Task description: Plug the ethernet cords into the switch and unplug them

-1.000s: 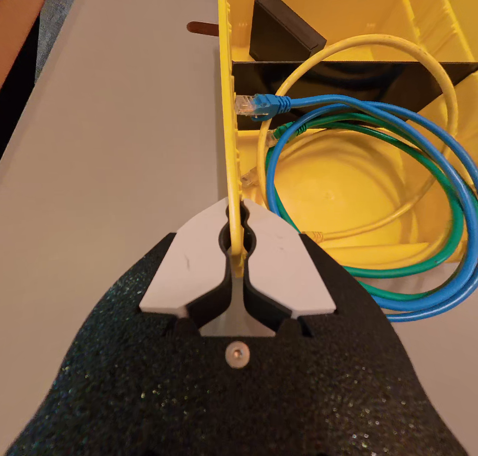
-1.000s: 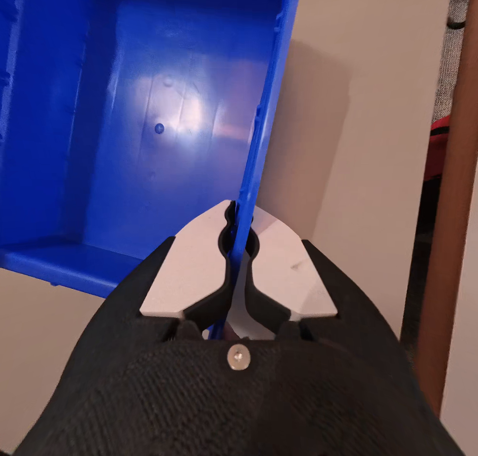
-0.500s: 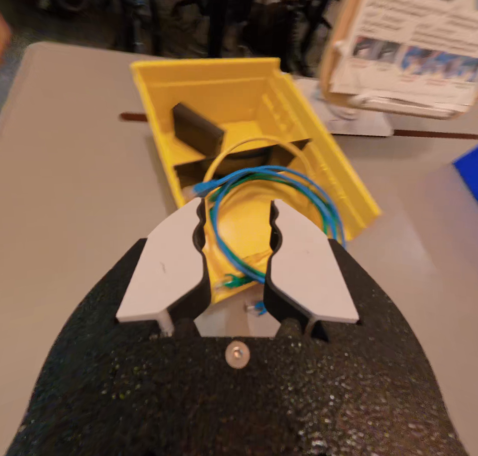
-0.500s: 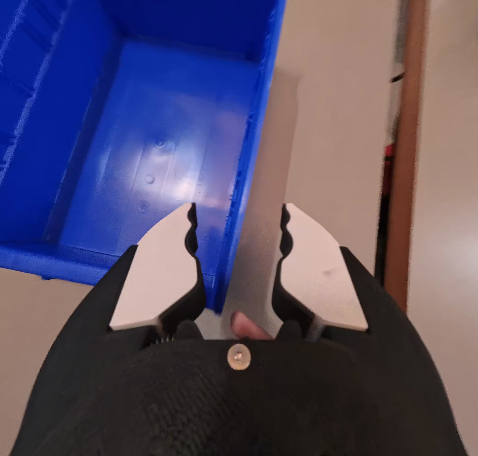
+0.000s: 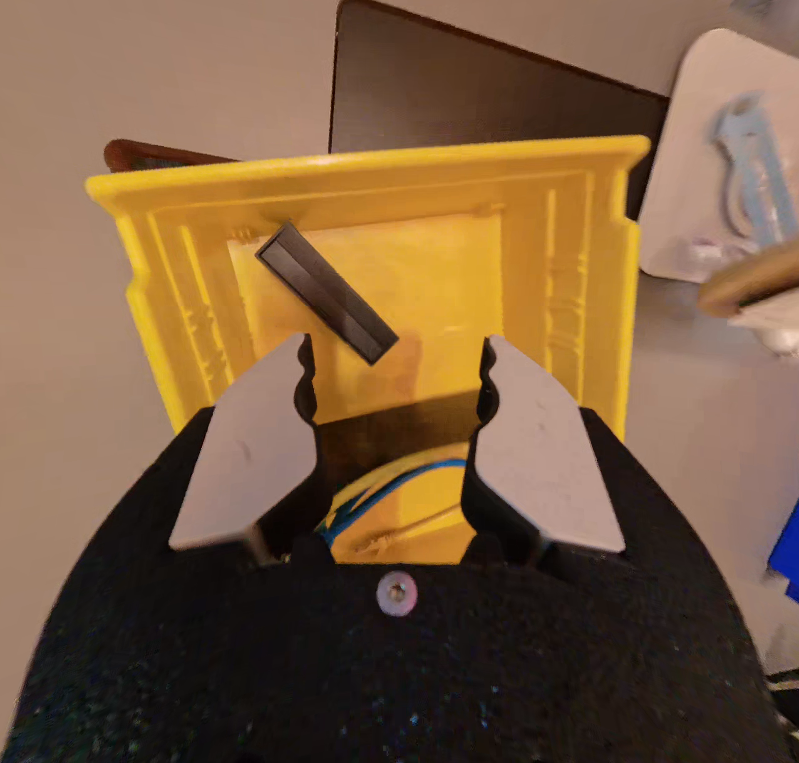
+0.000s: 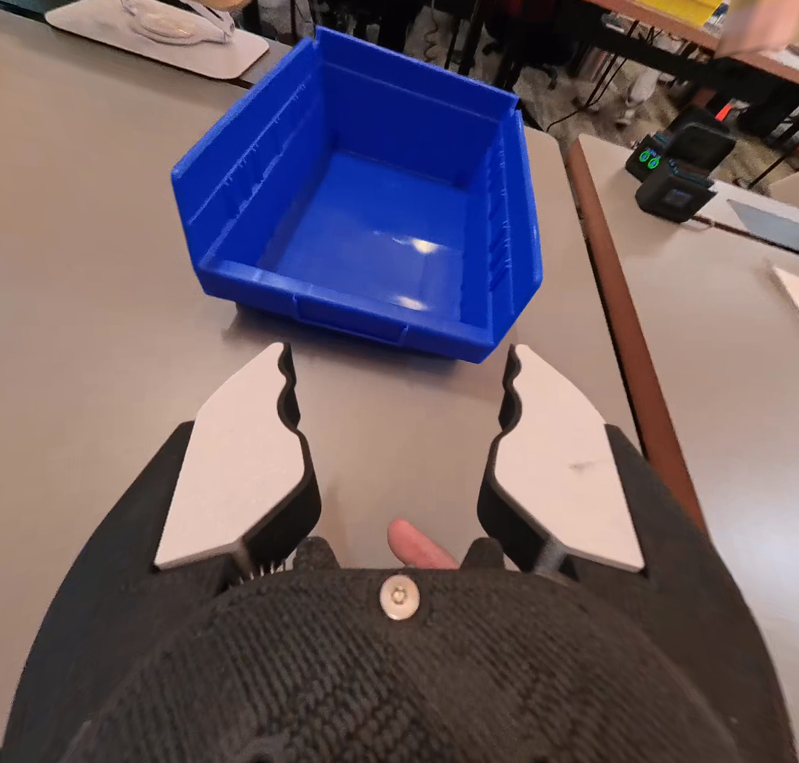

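The left gripper (image 5: 395,344) hangs over the yellow bin (image 5: 575,292) with its jaws spread wide and nothing between them. In the bin's far compartment the black switch (image 5: 326,297) lies slantwise, one end up near the back wall toward the left corner, the other end lower and nearer the middle. A black divider (image 5: 389,424) crosses the bin just in front of it, and in the near compartment loops of the ethernet cords (image 5: 389,482), yellow and blue with a trace of green, show between the gripper's fingers; one clear plug lies on the bin floor there, apart from the switch. The bin stands on the grey tabletop (image 5: 65,309), with a dark gap beyond its back rim. To the right, the right gripper (image 6: 397,353) is also spread apart and holds nothing, poised above bare tabletop just short of the blue bin (image 6: 242,188). A fingertip (image 6: 415,545) shows between the jaws near their base. The blue bin sits near the tabletop's right edge, with its low front wall facing the gripper.
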